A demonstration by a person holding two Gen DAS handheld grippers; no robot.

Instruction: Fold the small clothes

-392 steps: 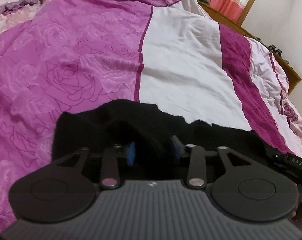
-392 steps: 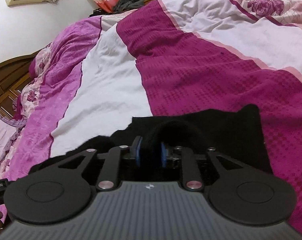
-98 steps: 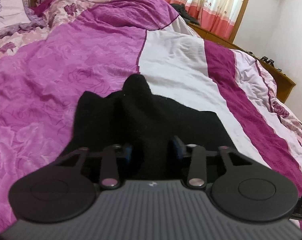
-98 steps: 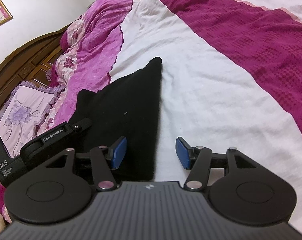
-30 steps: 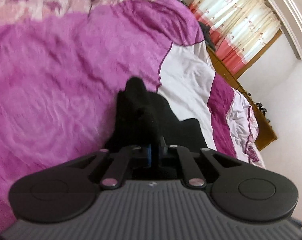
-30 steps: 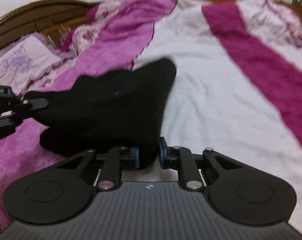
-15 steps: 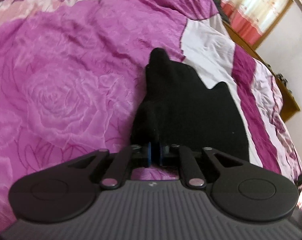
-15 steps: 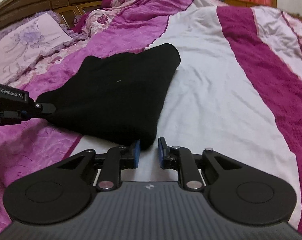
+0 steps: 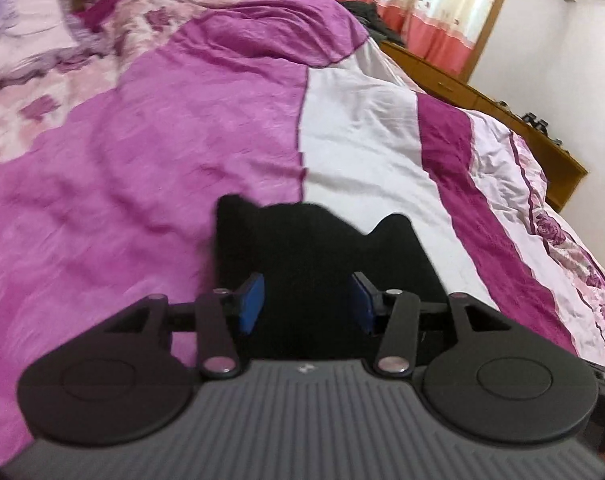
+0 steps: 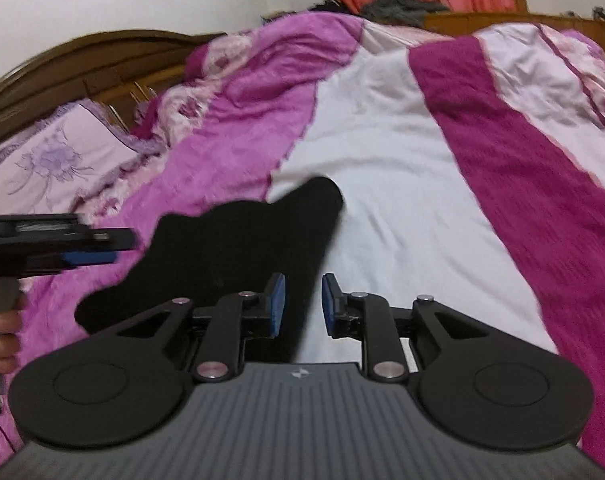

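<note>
A small black garment (image 9: 314, 248) lies folded on the bed, across the seam between the pink and white stripes of the quilt (image 9: 150, 184). My left gripper (image 9: 307, 302) is open just above its near edge, blue pads wide apart, holding nothing. In the right wrist view the same black garment (image 10: 238, 248) spreads to the left of centre. My right gripper (image 10: 303, 306) is open over its near right edge, and the cloth edge runs between the pads without being pinched. The left gripper (image 10: 62, 246) shows at the left, a hand (image 10: 0, 340) on its handle.
A wooden headboard (image 10: 62, 60) and a lilac floral pillow (image 10: 50, 160) lie to the left. A wooden cabinet (image 9: 482, 100) runs along the far side under pink curtains (image 9: 422, 8), with dark clothes (image 10: 398, 4) piled there. White and magenta quilt stripes (image 10: 402, 184) stretch rightwards.
Both grippers were shut on the black garment's near edge half a second ago; both have now opened and let it go. The garment lies flat on the quilt.
</note>
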